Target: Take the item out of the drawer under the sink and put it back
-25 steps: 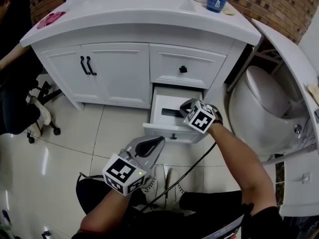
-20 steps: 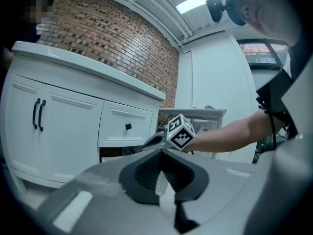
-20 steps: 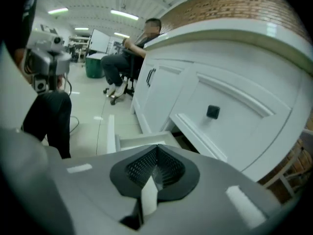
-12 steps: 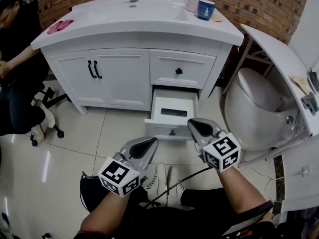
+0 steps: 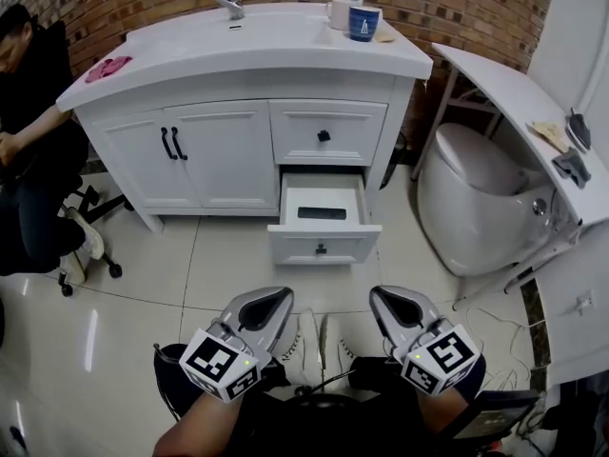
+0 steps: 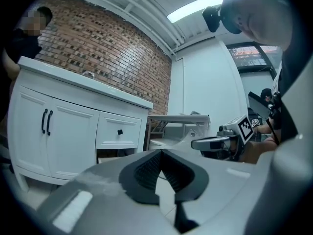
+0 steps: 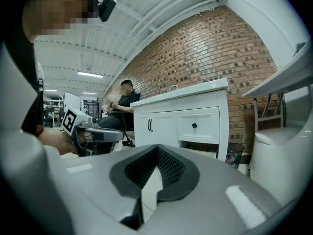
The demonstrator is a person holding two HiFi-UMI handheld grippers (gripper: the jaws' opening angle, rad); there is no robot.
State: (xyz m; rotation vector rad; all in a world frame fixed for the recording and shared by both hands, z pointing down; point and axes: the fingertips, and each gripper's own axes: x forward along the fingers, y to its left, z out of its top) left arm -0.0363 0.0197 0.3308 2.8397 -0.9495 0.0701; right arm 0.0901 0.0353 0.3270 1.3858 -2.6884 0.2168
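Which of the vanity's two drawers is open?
The lower drawer, pulled out from the cabinet with a flat black item lying inside; the upper drawer directly above it sits shut.

In the head view the dark flat thing (image 5: 322, 213) in the open drawer (image 5: 324, 247) is too small to say what it is. The print on the blue cup (image 5: 363, 24) cannot be read. The tap (image 5: 228, 0) is cut by the top edge, and the seated person (image 5: 29, 98) by the left edge. The toilet (image 5: 471, 193) is partly hidden under the white side shelf (image 5: 495, 79). In the left gripper view the drawer is almost fully behind the body of the left gripper (image 6: 160, 155).
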